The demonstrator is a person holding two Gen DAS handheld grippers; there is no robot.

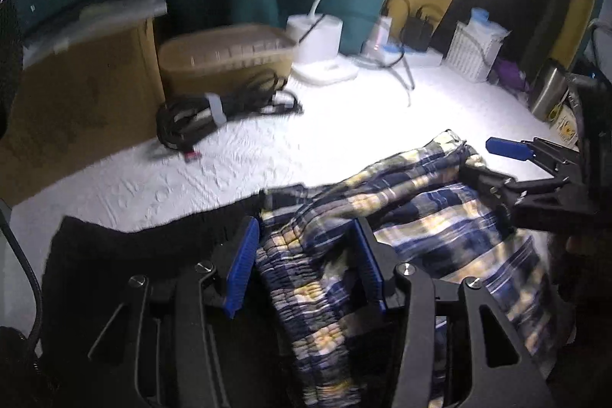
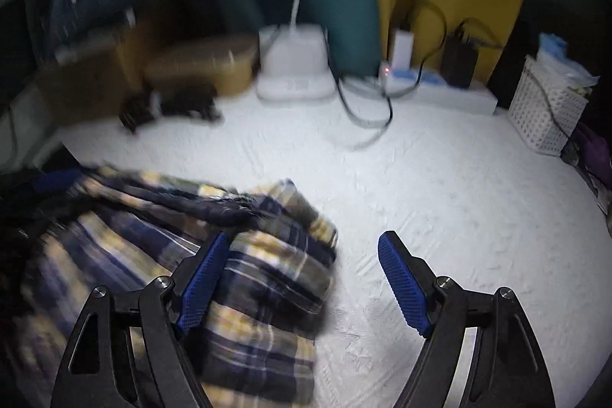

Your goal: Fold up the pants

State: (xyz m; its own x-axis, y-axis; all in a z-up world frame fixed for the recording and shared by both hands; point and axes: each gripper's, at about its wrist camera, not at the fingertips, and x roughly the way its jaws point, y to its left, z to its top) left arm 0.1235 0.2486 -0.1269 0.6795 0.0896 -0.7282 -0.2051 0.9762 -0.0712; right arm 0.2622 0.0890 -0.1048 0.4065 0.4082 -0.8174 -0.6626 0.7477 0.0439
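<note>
The plaid blue-and-yellow pants (image 1: 413,217) lie crumpled on the white tablecloth (image 1: 267,155), near the front. My left gripper (image 1: 306,266) stands half open over their gathered waistband, which lies between the pads; a dark gap shows beside the left pad. In the left wrist view my right gripper (image 1: 493,161) comes in from the right, open, with its lower finger on the far edge of the pants. In the right wrist view the right gripper (image 2: 306,282) is wide open: its left finger is over the pants (image 2: 248,255) and its right finger over bare cloth.
A black garment (image 1: 114,255) lies left of the pants. A coiled black cable (image 1: 222,109), a tan box (image 1: 225,56), a white lamp base (image 1: 321,41), a power strip (image 1: 401,52), a white basket (image 1: 474,52) and a metal cup (image 1: 547,90) line the back.
</note>
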